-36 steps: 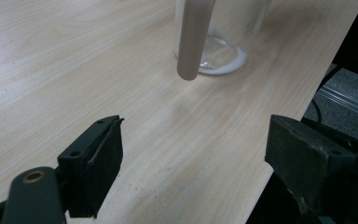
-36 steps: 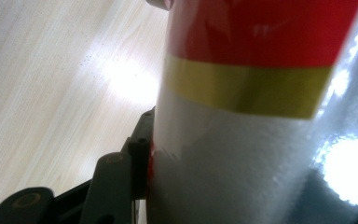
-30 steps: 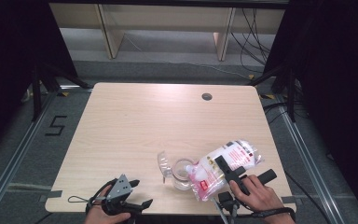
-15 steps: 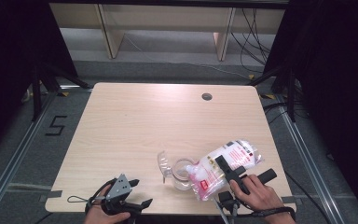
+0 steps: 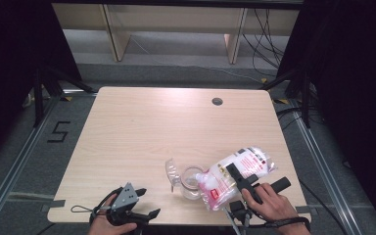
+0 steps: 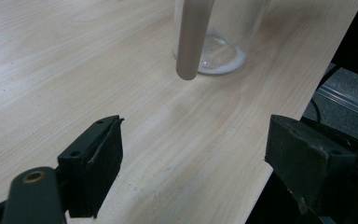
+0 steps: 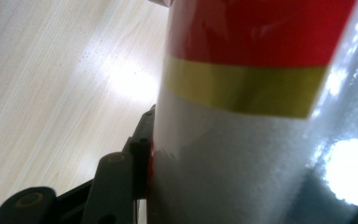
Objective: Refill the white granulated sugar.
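Observation:
A clear glass jar [image 5: 192, 182] stands near the table's front edge, its hinged lid [image 5: 171, 171] swung open to the left. A plastic bag of white grains [image 5: 247, 164] with a red label lies tilted, its lower end at the jar's mouth. My right gripper [image 5: 257, 178] is shut on the bag, one jaw across its top. In the right gripper view the bag [image 7: 242, 140] with its red and yellow bands presses against the left finger [image 7: 140, 149]. My left gripper [image 5: 136, 206] rests at the front left, open and holding nothing. In the left gripper view its jaws [image 6: 193, 144] point at the jar's base [image 6: 219, 53].
The wooden table [image 5: 142, 132] has a round cable hole [image 5: 217, 101] at the back right. Its front edge [image 6: 279, 126] runs close beside my left gripper. A pale blurred bar [image 6: 193, 37] hangs in front of the jar. Shelving legs stand behind the table.

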A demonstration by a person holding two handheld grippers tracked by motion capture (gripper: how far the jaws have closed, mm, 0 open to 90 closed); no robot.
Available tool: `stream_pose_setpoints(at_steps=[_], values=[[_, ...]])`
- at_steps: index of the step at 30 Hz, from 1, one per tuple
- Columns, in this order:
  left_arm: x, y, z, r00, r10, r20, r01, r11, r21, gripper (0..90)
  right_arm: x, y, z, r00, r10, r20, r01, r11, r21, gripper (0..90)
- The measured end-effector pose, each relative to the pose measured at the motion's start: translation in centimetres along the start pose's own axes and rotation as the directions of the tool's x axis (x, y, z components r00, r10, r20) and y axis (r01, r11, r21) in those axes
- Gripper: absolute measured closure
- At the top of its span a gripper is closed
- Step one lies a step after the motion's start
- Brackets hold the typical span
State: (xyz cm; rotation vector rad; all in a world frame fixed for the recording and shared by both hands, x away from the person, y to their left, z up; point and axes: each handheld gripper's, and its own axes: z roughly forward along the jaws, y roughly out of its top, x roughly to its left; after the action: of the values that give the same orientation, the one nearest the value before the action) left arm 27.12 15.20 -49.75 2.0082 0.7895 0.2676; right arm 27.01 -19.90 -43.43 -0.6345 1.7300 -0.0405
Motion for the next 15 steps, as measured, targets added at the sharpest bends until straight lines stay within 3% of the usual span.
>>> stream_pose_setpoints(at_steps=[10, 15], values=[[0.06, 0.04, -0.14, 0.9999, 0.006, -0.009, -0.006, 0.9999, 0.015, 18.7, 0.07, -0.07, -0.21, 0.9997, 0.021, 0.008, -0.022, 1.0, 0.017, 55.7], [0.07, 0.03, -0.09, 1.0, 0.002, -0.003, -0.002, 1.0, 0.005, 18.6, 0.06, -0.01, -0.08, 1.0, -0.005, 0.008, 0.005, 1.0, 0.005, 55.7]])
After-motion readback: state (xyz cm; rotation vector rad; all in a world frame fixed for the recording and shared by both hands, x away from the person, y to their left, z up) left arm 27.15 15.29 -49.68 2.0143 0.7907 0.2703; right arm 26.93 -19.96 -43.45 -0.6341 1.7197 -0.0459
